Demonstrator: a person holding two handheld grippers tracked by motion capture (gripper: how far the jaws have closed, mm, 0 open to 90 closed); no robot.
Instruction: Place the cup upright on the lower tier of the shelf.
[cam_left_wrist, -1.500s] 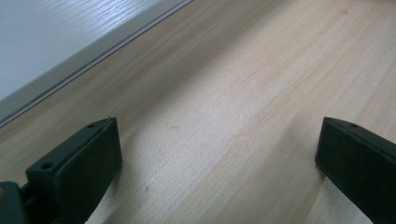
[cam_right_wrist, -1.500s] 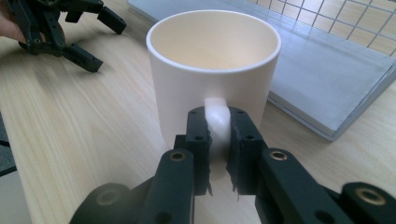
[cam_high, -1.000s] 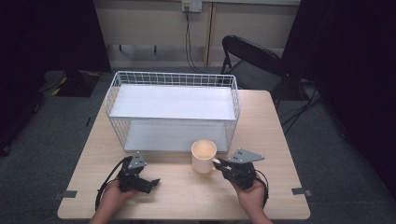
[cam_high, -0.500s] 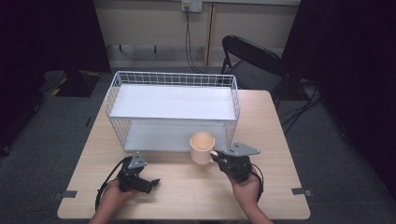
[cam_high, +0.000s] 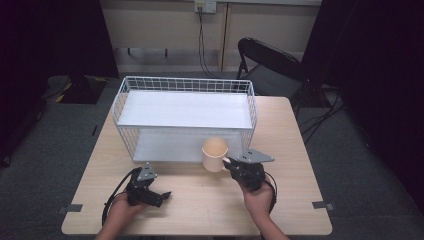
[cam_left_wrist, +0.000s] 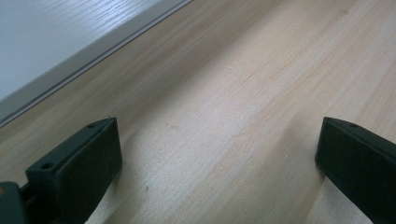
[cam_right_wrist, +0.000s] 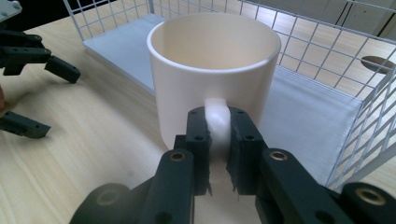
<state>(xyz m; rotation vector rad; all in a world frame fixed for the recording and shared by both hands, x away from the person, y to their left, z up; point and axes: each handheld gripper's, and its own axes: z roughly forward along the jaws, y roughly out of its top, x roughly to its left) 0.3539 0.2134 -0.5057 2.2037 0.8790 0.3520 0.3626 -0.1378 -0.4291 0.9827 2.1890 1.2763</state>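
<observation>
Gripping the cream mug by its handle, the right gripper is holding it upright at the open front of the white wire basket; placing it on the lower shelf seems next, needing a level forward carry. The left gripper is resting spread on the table.

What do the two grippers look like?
Both the left gripper and the right gripper are black, with flat, blocky jaws and visible screw holes. Each carries a grey three-cornered plate on top and trails a black cable. No sleeves are visible.
</observation>
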